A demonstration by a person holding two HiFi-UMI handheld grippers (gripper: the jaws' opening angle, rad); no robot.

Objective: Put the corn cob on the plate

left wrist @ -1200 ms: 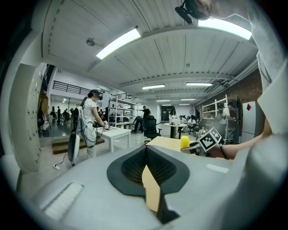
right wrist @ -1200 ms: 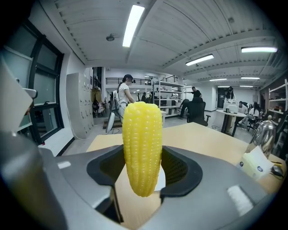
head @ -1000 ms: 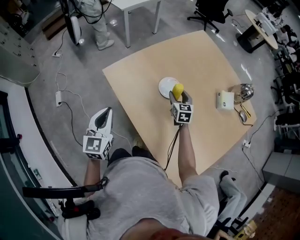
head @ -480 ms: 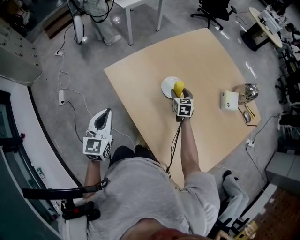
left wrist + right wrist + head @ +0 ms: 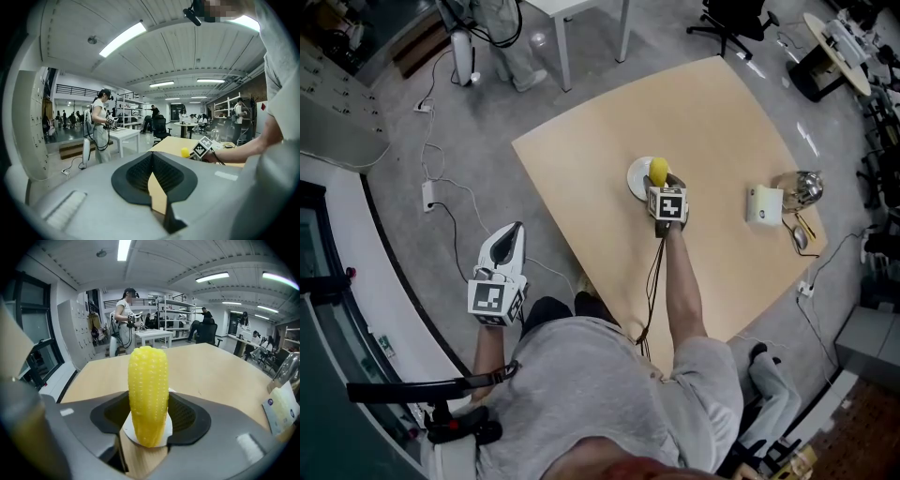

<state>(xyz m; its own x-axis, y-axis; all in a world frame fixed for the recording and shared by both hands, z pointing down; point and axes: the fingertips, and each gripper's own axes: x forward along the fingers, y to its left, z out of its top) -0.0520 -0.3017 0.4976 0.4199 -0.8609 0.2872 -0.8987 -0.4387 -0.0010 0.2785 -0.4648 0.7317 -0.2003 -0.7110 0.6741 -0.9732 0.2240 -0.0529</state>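
The corn cob (image 5: 147, 394) stands upright in the right gripper (image 5: 661, 184), whose fingers (image 5: 188, 416) are spread wide and pinch its lower third from both sides. It is held over the near right part of the plate (image 5: 637, 177), and the white rim shows directly beneath its butt end. Whether the cob already touches the plate cannot be told. It looks light and stiff, and the rows of kernels should give the pads some bite. Being round and tapered, though, it would likely roll once laid down. A hold low on the thick end, as here, seems sound, and it should be released gently, close to the plate's middle. The plate is small and shallow, so its rim will do little to stop a rolling cob. The plate lies well inside the edges of the tan surface (image 5: 722, 112), which is bare all round it. A white box (image 5: 764, 204) and a shiny metal object (image 5: 802, 187) stand well off to the right of the plate, clear of the working path. The left gripper (image 5: 514, 231) hangs far from the plate, off the surface over the floor, with its fingers pressed together at the tips and nothing between them.
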